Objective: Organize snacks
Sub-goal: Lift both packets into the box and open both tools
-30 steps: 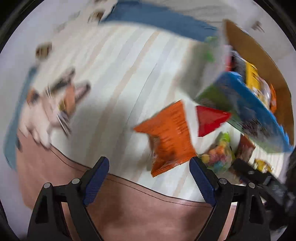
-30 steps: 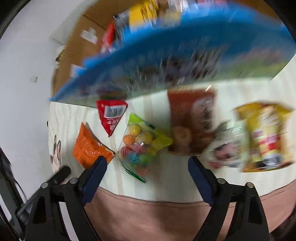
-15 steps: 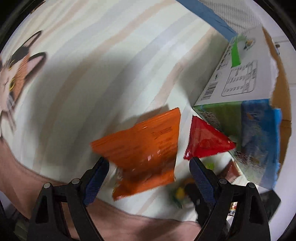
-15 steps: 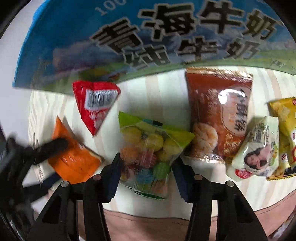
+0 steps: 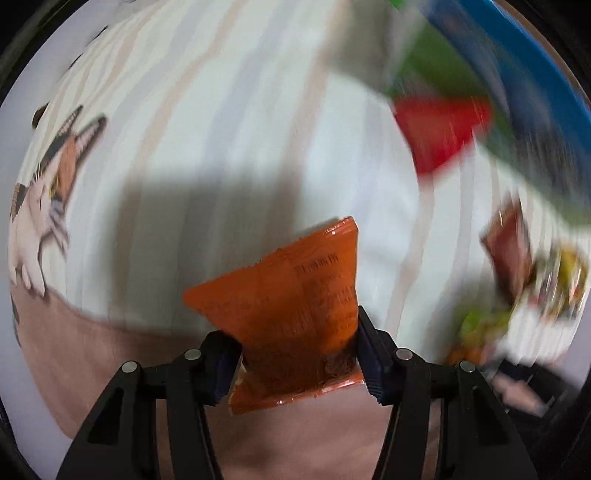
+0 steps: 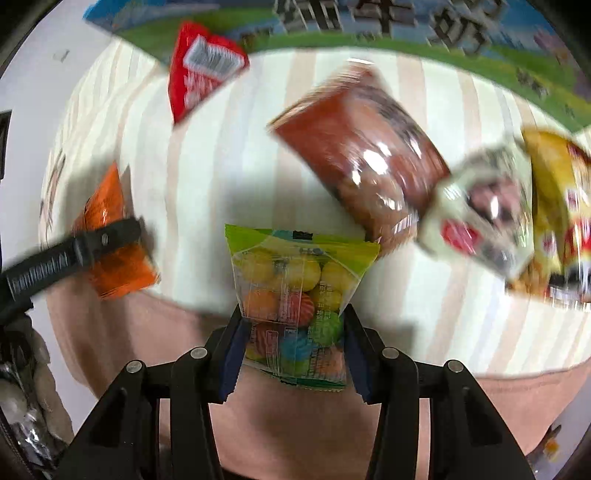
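Note:
My left gripper point(image 5: 297, 363) is shut on an orange snack packet point(image 5: 295, 295), which sticks up between the blue pads above the striped cloth. My right gripper point(image 6: 293, 352) is shut on a clear bag of coloured candy balls with a green top point(image 6: 295, 280). In the right wrist view the orange packet point(image 6: 110, 236) shows at the left with a left gripper finger across it. A red triangular packet point(image 6: 199, 66), a brown snack bag point(image 6: 362, 162), a pale packet point(image 6: 484, 206) and a yellow bag point(image 6: 561, 221) lie on the cloth.
A blue and green printed box point(image 6: 369, 22) stands along the far side of the cloth; it shows blurred in the left wrist view point(image 5: 517, 74). The striped cloth has a cat picture point(image 5: 48, 184) at the left and a pink-brown border point(image 5: 110, 350) near me.
Both grippers have closed: the left on the orange packet, the right on the candy bag. Both packets now sit between the pads, and both views have shifted.

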